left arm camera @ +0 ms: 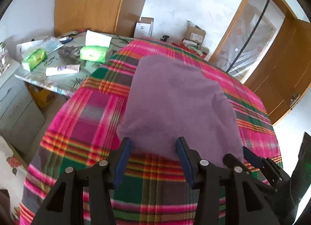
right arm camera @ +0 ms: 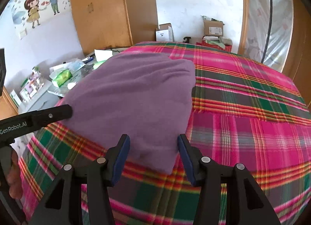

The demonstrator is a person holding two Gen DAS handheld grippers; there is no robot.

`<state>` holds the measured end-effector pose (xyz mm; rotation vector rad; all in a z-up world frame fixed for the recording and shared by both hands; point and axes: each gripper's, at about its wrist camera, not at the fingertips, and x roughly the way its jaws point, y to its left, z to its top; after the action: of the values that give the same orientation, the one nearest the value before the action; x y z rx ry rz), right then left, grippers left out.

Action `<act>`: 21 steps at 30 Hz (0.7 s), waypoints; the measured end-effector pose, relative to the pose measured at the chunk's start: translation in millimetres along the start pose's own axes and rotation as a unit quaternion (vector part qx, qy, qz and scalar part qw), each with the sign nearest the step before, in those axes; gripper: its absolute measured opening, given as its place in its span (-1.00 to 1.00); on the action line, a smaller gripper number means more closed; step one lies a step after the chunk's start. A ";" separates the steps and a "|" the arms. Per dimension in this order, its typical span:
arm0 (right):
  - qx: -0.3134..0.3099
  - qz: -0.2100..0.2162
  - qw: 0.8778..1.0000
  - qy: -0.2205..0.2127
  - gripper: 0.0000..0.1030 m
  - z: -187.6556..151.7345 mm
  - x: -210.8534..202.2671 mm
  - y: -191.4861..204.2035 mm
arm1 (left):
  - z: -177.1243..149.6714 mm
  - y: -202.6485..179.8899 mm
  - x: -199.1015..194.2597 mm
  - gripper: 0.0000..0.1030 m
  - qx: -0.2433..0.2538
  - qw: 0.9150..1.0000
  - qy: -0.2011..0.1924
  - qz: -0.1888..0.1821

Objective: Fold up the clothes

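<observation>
A purple garment [left arm camera: 175,104] lies folded into a rough rectangle on the pink and green plaid bedcover [left arm camera: 83,119]. My left gripper [left arm camera: 153,143] hovers over the garment's near edge, jaws apart, and no cloth is pinched. In the right wrist view the same garment [right arm camera: 136,96] spreads over the bedcover [right arm camera: 243,112], and my right gripper [right arm camera: 153,143] stands open above its near right corner, holding nothing. The right gripper [left arm camera: 238,156] also shows in the left wrist view, by the garment's right corner. One finger of the left gripper [right arm camera: 58,113] reaches the garment's left edge.
A low table [left arm camera: 58,84] left of the bed holds green tissue packs [left arm camera: 93,53], a white tube [left arm camera: 62,70] and papers. A wooden wardrobe [left arm camera: 93,1] stands behind it, cardboard boxes [left arm camera: 195,34] lie past the bed's far end, and a wooden door [left arm camera: 281,69] is at right.
</observation>
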<state>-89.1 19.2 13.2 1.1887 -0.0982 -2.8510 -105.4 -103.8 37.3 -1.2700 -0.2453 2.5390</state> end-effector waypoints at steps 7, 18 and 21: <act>0.023 -0.001 1.000 0.009 0.05 -19.0 -3.8 3.1 | -12.3 5.0 5.8 -0.05 0.021 0.999 -0.012 0.037; 0.011 -0.028 0.999 0.034 0.10 -33.0 1.4 12.4 | -18.6 5.8 21.7 -0.06 0.046 0.997 -0.004 0.065; 0.013 -0.036 0.998 0.041 0.11 -34.9 5.8 11.1 | -17.3 9.5 26.9 -0.06 0.046 0.997 0.000 0.068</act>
<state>-68.1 6.4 -14.6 1.3390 -0.0897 -2.8658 -108.6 -103.5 4.1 -1.2920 -0.0432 2.6292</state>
